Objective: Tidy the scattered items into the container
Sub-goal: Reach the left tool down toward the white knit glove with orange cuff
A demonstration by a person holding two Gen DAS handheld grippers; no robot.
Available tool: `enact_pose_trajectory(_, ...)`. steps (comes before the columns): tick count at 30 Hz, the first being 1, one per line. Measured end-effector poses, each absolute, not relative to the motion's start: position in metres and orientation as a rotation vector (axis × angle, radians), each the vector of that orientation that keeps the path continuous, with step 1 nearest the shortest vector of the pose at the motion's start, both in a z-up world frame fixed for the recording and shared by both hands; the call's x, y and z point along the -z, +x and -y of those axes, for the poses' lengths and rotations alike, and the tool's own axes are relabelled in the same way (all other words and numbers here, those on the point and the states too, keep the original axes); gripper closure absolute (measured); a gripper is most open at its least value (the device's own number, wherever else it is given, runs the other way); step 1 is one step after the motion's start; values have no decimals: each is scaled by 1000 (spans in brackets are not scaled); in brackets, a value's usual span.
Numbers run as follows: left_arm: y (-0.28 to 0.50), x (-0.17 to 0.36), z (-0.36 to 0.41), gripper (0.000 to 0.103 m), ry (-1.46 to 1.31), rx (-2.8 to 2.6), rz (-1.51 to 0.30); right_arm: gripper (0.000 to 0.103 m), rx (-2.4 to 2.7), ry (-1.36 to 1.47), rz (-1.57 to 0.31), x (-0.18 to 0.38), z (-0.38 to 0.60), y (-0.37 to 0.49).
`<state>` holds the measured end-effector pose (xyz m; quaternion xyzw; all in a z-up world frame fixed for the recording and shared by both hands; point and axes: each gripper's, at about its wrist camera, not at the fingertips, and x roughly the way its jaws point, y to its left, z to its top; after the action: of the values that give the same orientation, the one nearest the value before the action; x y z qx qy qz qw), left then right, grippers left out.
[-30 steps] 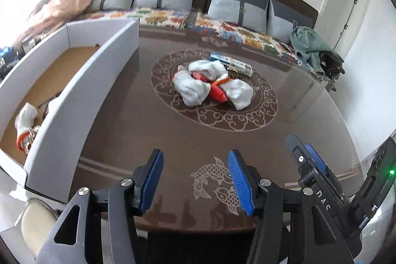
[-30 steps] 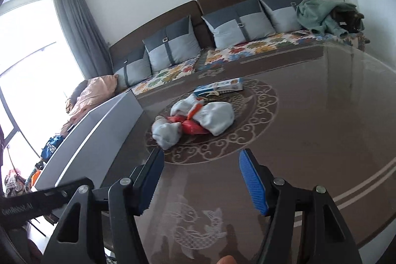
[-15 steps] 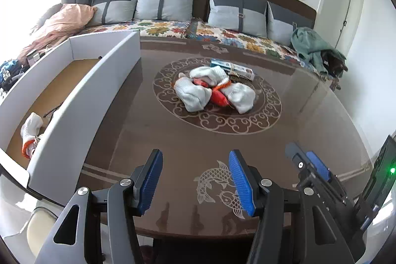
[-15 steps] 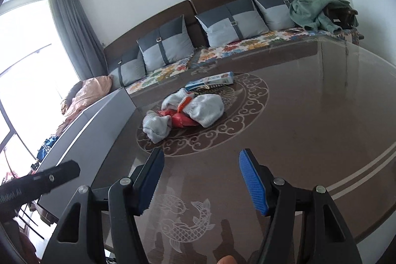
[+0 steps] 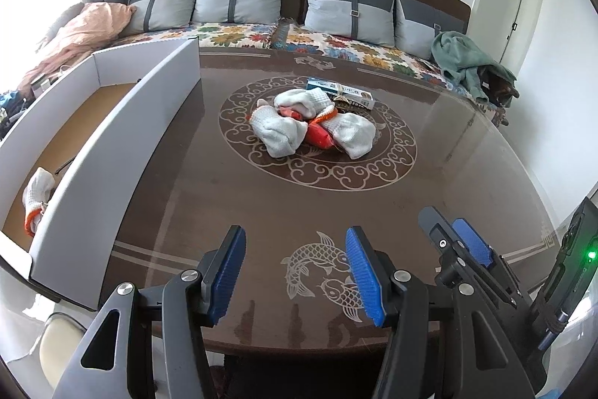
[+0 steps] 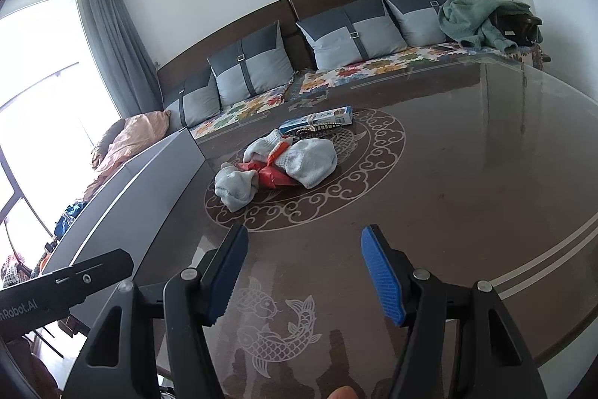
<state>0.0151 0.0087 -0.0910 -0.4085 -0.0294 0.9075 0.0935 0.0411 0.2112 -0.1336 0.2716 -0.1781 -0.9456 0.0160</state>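
- Here we are at the near edge of the dark brown glass-topped tabletop (image 5: 299, 197), both tools hovering over the koi-fish inlay at the bottom of each frame.
- Our left tool (image 5: 295, 272) has its blue pads parted with nothing between them; it carries nothing.
- Our right tool (image 6: 304, 277) stands wider, also bare; its neighbour's black body pokes in at the lower left of its view.
- The work sits at centre frame: a heap of white knitted gloves with orange cuffs (image 5: 312, 122), bunched around a red packet (image 5: 319, 136) inside the scrolled ring pattern.
- Just behind the heap, touching or nearly so, lies a flat blue-and-white carton (image 5: 338, 91).
- The container, a long white cardboard box with a brown floor (image 5: 123, 152), runs up the left of the left view; one white glove (image 5: 35, 191) already lies in it at lower left.
- So we judge we're between trips: one item stowed, the pile untouched, both tools well apart from it.
- Next move, as we read it: reach forward to the heap, pinch one glove off the near edge without dragging the packet, then swing left over the box wall.
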Motion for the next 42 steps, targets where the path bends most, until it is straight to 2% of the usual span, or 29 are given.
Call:
enact_pose_trajectory(11, 18, 87, -19, 47, -1172, -2683, 30, 39, 2942, 862, 539, 134, -209, 43)
enact_pose_trajectory(17, 18, 82, -15, 47, -1149, -2701, 71, 39, 2957, 856, 550, 135, -213, 44)
enact_pose_trajectory(38, -43, 140, -2, 47, -1517, -2562, 256, 39, 2883, 938, 628, 159, -221, 33)
enact_pose_trajectory(42, -50, 140, -7, 47, -1521, -2567, 244, 39, 2864, 971, 671, 166, -226, 29)
